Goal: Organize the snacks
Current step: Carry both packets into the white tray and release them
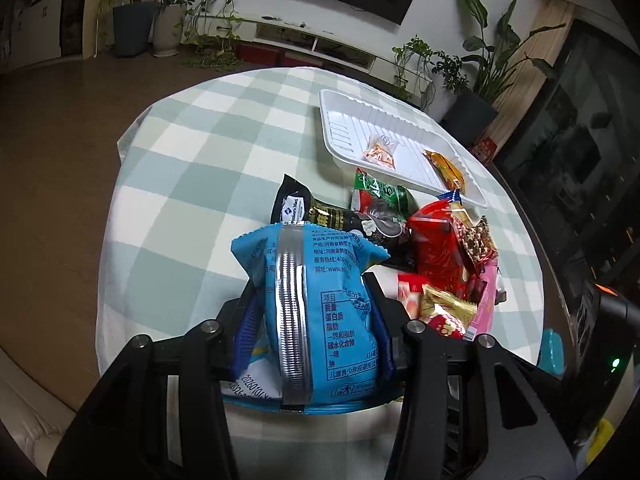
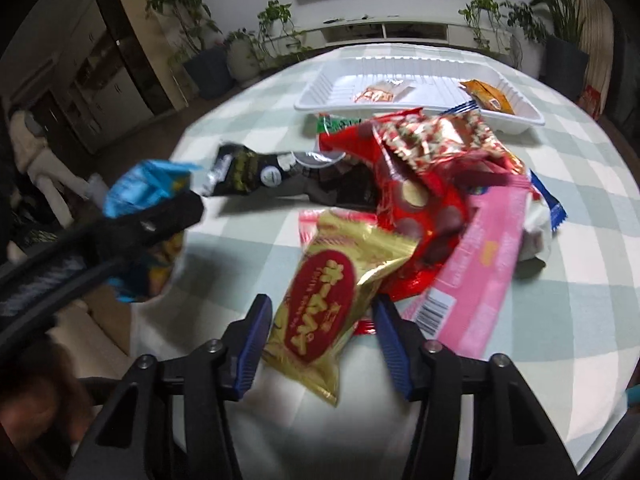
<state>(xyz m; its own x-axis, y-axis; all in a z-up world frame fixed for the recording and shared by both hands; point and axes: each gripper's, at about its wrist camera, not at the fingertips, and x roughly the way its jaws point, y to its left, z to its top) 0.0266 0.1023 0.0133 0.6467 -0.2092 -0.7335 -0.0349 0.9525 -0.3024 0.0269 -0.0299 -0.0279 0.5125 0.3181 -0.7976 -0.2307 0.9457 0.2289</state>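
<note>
Blue snack packet [image 1: 320, 312] is clamped in the left gripper [image 1: 314, 320], lifted for the white tray [image 1: 340, 120]; the right gripper [image 2: 320, 332] straddles the gold packet [image 2: 320, 312], seemingly not yet pinching.

The left gripper [image 1: 312, 320] fills the bottom of its own view: matte black plastic arms that spread like a fan, each joint capped by a round silver screw head. Its two fingers [image 1: 244, 336] carry ribbed blue pads on their inner faces. The right gripper [image 2: 320, 344] has the same build at the bottom of its view, with black angular links, four silver screw heads in a row and blue ridged pads [image 2: 254, 344] on both jaws. At the right edge of the left view the other tool's black body shows an orange mark and a small green light.
</note>
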